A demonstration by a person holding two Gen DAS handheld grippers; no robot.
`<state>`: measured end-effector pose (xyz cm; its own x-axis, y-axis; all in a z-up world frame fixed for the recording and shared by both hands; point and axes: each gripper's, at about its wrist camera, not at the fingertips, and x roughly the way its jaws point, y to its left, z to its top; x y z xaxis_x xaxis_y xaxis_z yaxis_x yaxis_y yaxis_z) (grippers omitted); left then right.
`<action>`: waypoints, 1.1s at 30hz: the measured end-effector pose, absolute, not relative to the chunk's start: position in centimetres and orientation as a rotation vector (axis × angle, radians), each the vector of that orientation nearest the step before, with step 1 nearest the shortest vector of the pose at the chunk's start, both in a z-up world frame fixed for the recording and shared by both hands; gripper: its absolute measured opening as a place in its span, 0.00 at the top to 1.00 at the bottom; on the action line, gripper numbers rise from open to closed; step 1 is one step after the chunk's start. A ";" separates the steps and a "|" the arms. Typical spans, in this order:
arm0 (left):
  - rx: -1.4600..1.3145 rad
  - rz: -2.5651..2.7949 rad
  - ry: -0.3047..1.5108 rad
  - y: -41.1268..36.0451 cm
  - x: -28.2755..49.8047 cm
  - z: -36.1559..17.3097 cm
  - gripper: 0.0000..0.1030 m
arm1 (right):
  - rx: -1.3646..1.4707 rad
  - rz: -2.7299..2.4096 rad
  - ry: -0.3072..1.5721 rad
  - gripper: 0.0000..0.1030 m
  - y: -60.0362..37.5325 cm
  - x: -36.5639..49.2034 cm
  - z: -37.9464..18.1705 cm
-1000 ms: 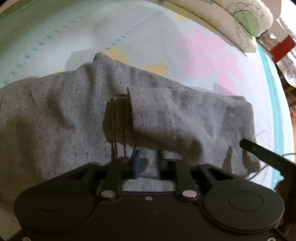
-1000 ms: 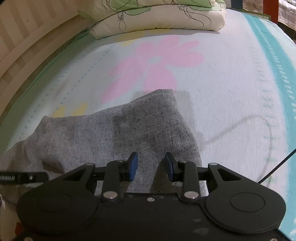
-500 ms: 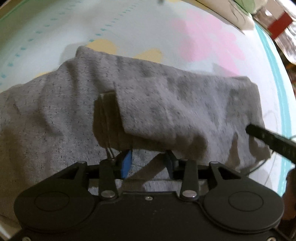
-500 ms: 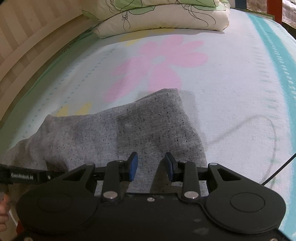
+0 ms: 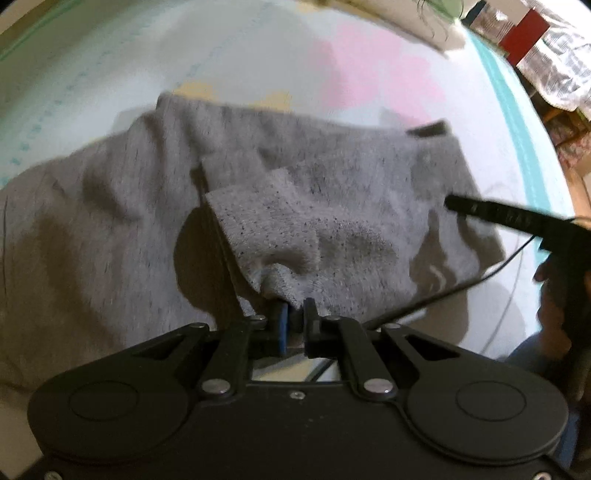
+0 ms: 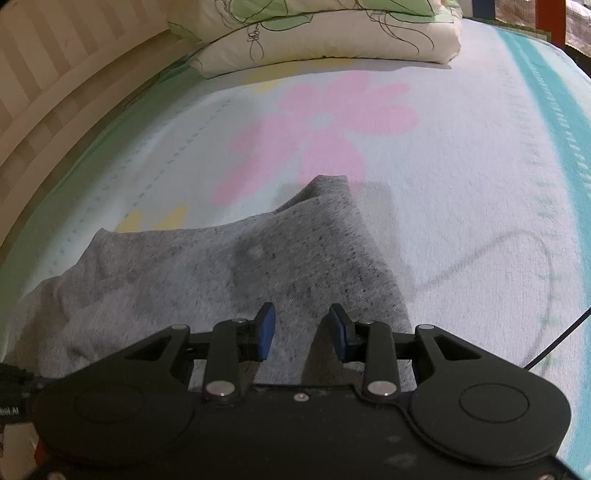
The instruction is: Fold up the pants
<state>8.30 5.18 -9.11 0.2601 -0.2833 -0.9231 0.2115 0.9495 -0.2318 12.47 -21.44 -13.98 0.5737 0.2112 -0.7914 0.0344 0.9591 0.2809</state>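
Observation:
Grey speckled pants (image 5: 332, 206) lie partly folded on a pale bedspread with a pink flower; they also show in the right wrist view (image 6: 229, 273). My left gripper (image 5: 293, 314) is shut on a near edge of the pants' top layer and lifts it, so the cloth bunches at the fingertips. My right gripper (image 6: 301, 328) is open and empty, just above the near right part of the pants. A finger of the right gripper (image 5: 491, 214) shows at the right of the left wrist view.
A cream pillow with green leaf print (image 6: 332, 33) lies at the far end of the bed. A striped wooden headboard (image 6: 55, 85) runs along the left. A thin black cable (image 6: 480, 254) loops on the bedspread right of the pants.
My left gripper went from shut to open, then shut on the pants' near edge and raised it. The right gripper stayed open and hardly moved.

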 end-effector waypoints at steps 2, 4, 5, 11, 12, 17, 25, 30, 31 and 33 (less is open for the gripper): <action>-0.041 -0.316 1.286 5.2 8.2 -9.8 0.85 | 0.267 0.106 0.955 0.66 -21.4 12.4 -13.8; -0.037 -0.291 1.290 5.4 8.2 -10.3 0.79 | 0.261 0.100 0.952 0.66 -21.4 12.3 -13.8; -0.037 -0.289 1.295 5.5 8.2 -10.4 0.78 | 0.263 0.098 0.951 0.66 -21.5 12.3 -13.7; 0.006 -0.282 1.264 6.0 7.7 -9.4 0.78 | 0.207 0.131 0.917 0.66 -20.5 12.3 -12.7; 0.007 -0.280 1.252 5.9 7.8 -9.2 0.78 | 0.189 0.154 0.920 0.66 -20.1 12.6 -12.6; -0.034 -0.280 1.224 6.3 8.5 -8.5 0.78 | 0.089 0.206 0.940 0.71 -18.2 16.6 -13.2; -0.085 -0.273 1.143 6.9 9.2 -6.8 0.78 | 0.248 0.106 0.945 0.77 -21.4 21.5 -15.1; -0.128 -0.212 1.153 6.3 11.1 -7.5 0.77 | 0.120 0.116 0.904 0.72 -19.6 20.3 -14.8; -0.142 -0.197 1.165 6.3 11.6 -7.9 0.76 | 0.112 0.119 0.900 0.71 -19.5 20.2 -14.7; -0.178 -0.179 1.199 6.5 12.4 -8.5 0.68 | 0.106 0.120 0.901 0.71 -19.2 20.1 -14.8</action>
<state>12.35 6.48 -8.55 0.3528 -0.2316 -0.9066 0.0431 0.9719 -0.2315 20.13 -19.22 -14.82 0.6152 0.1481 -0.7744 -0.0594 0.9881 0.1418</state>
